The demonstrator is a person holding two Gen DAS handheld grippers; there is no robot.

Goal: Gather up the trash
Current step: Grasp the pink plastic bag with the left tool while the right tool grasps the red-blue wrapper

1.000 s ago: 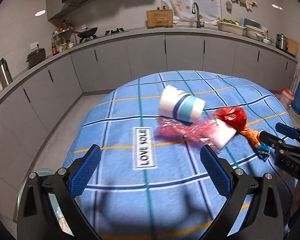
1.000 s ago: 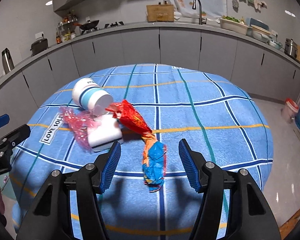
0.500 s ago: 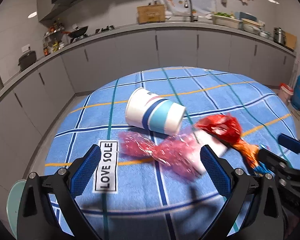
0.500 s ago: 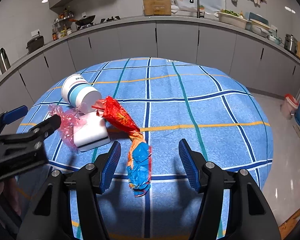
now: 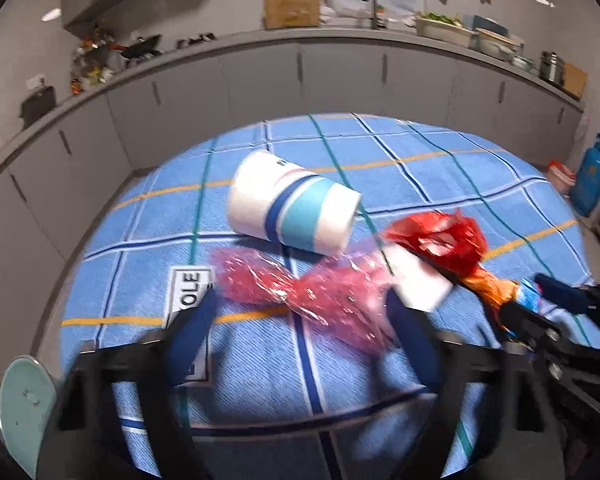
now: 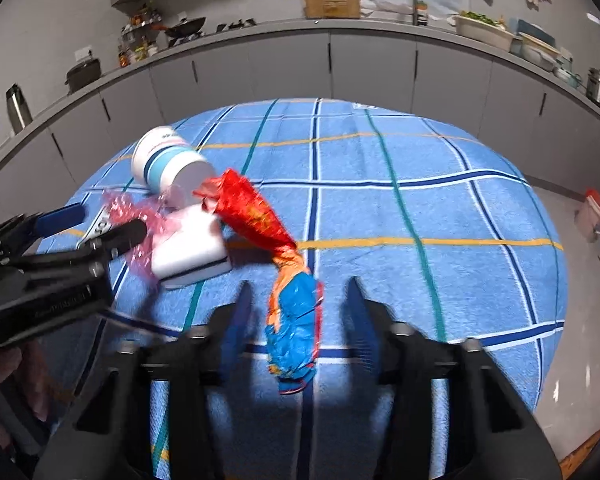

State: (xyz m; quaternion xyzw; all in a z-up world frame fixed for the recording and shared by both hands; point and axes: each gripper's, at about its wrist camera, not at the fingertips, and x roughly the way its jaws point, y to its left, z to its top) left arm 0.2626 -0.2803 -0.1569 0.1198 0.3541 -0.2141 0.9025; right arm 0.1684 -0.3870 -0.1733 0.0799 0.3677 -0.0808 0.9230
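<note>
A grey kitchen is curving behind the blue plaid tabletop (image 6: 420,208). The left gripper (image 5: 300,320) has just been closing, fingers spread around a pink wrapper (image 5: 300,292) at frame centre. The right gripper (image 6: 296,312) has been closing too, fingers flanking, not yet pinching, a red-blue wrapper (image 6: 296,320). A paper cup (image 5: 292,208) is lying on its side above.

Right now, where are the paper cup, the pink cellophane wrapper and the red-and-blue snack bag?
paper cup (image 5: 296,210), left wrist view, on its blue-striped side wall.
pink cellophane wrapper (image 5: 300,292), left wrist view, on its twisted middle.
red-and-blue snack bag (image 6: 296,320), right wrist view, on its blue lower end.
</note>
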